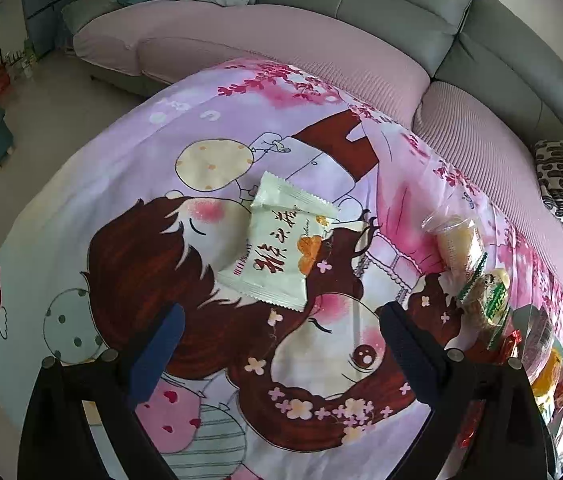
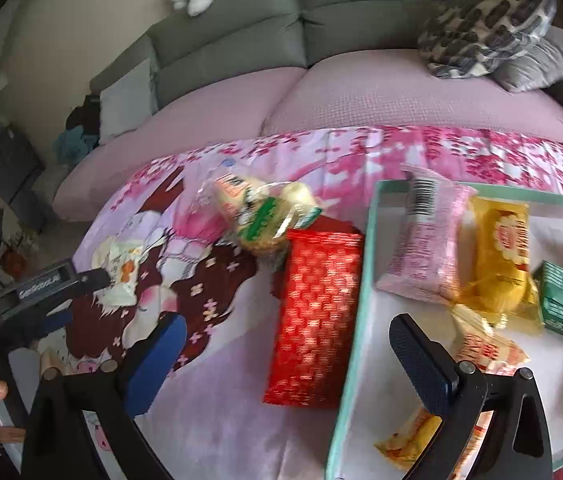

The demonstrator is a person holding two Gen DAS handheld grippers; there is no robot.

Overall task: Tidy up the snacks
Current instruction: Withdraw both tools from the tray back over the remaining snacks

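My left gripper [image 1: 281, 344] hangs with fingers wide and empty over the white packet [image 1: 281, 248]; right gripper [image 2: 289, 356] likewise wide and empty. The packet looks light, crinkly and slippery, so I would pinch across its flat middle.

Surface: desk under a pink cartoon-print cloth [image 1: 129, 184]
Frame centre, left wrist view: white snack packet [image 1: 281, 248]
Right wrist view, centre: red patterned packet [image 2: 315, 320]; clear-wrapped snacks [image 2: 261, 212] above it
Right: mint-rimmed tray [image 2: 355, 312]
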